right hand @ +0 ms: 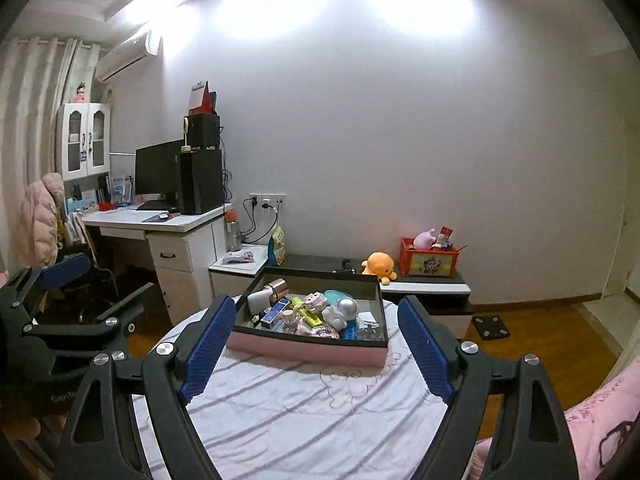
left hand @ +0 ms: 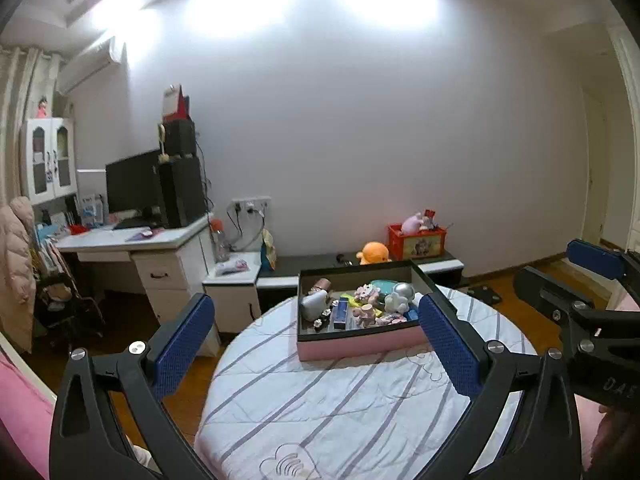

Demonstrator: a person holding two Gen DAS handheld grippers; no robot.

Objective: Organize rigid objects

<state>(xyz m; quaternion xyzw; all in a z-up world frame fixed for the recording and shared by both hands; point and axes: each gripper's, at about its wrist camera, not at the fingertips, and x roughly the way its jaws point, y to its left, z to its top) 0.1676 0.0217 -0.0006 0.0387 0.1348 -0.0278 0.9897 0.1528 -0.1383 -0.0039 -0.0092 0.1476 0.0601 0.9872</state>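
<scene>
A shallow box (left hand: 360,346) with pink sides and a black rim sits on a round table under a striped white cloth (left hand: 320,408). It holds several small rigid items, among them a silver ball (left hand: 404,291), a white case (left hand: 314,305), a blue carton (left hand: 342,312) and a pink cup (left hand: 366,314). My left gripper (left hand: 315,300) is open in front of the box, apart from it, with nothing between its blue pads. My right gripper (right hand: 316,302) is also open and empty, facing the same box (right hand: 308,350). Each gripper shows at the edge of the other's view.
A white desk (right hand: 172,222) with a monitor and speakers stands at the left, with a chair and a pink jacket (right hand: 40,216) beside it. A low cabinet (right hand: 424,286) behind the table carries an orange plush (right hand: 378,266) and a red toy crate (right hand: 430,262). Pink bedding (right hand: 600,420) lies at the right.
</scene>
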